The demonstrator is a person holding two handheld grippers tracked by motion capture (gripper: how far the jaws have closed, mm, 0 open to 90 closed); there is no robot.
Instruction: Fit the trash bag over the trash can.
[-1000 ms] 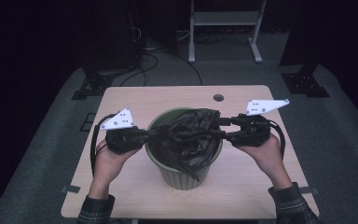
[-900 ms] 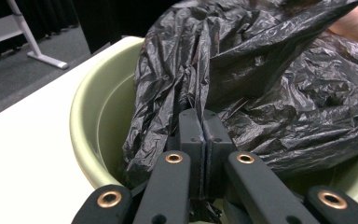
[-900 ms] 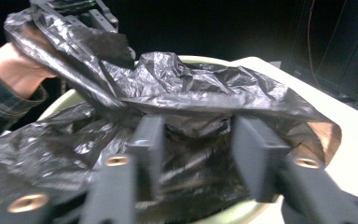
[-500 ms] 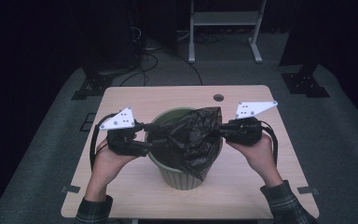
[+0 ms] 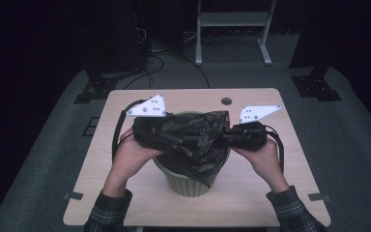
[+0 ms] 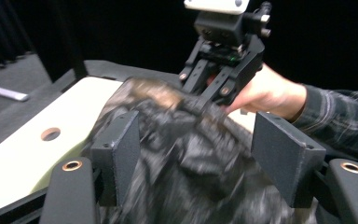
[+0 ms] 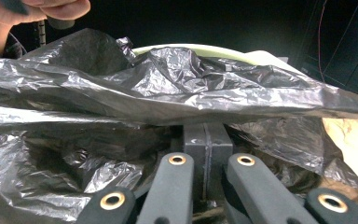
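Dark room, light wooden table (image 5: 125,193): right gripper (image 7: 204,140) clamps crinkled black plastic bin bag (image 5: 198,140) over pale green ribbed bin (image 5: 188,183); left gripper (image 6: 205,149) jaws have just been opening, bag loose between them, likely to regrip the rim.

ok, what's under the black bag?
Under the black bag sits the green bin on the table; its ribbed wall and back rim show. The bag drapes across the mouth, so the bin's inside is hidden. The right gripper pinches the bag; the left gripper stands open around it.

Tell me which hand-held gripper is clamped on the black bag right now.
The right hand-held gripper: its pads are pressed together on a fold of the black bag. The left hand-held gripper has just been opening; its jaws stand apart, with the bag loose between them.
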